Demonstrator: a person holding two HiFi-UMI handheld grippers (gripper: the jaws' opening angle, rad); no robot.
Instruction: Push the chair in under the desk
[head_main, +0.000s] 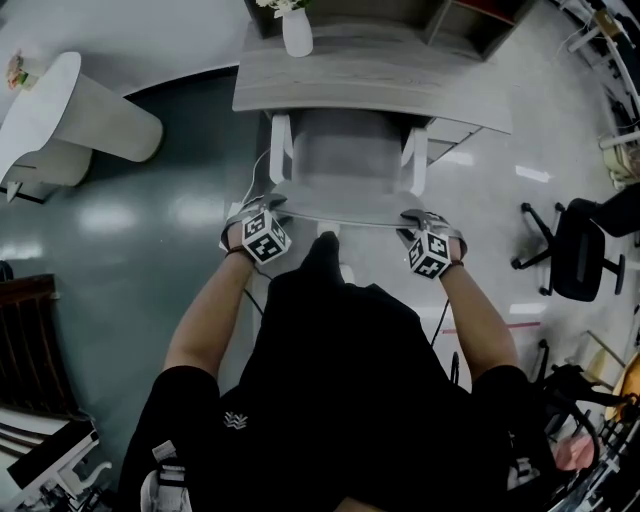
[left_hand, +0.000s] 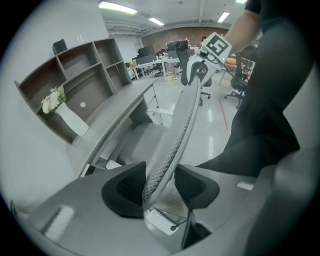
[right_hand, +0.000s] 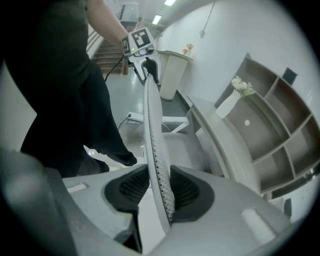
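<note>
A grey chair (head_main: 345, 160) with white armrests stands with its seat partly under the grey desk (head_main: 370, 85). Its thin mesh backrest (head_main: 340, 217) faces me. My left gripper (head_main: 262, 212) is shut on the backrest's top edge at the left corner; in the left gripper view the backrest (left_hand: 175, 135) runs slantwise between the two dark pads of the left gripper (left_hand: 160, 185). At the right corner my right gripper (head_main: 425, 222) is also shut on it, and in the right gripper view both pads of the right gripper (right_hand: 159, 189) press on the backrest (right_hand: 154, 135).
A white vase (head_main: 297, 35) with flowers stands on the desk, in front of shelving. A white rounded counter (head_main: 90, 115) is at the left and a black office chair (head_main: 580, 250) at the right. The person's legs are right behind the chair.
</note>
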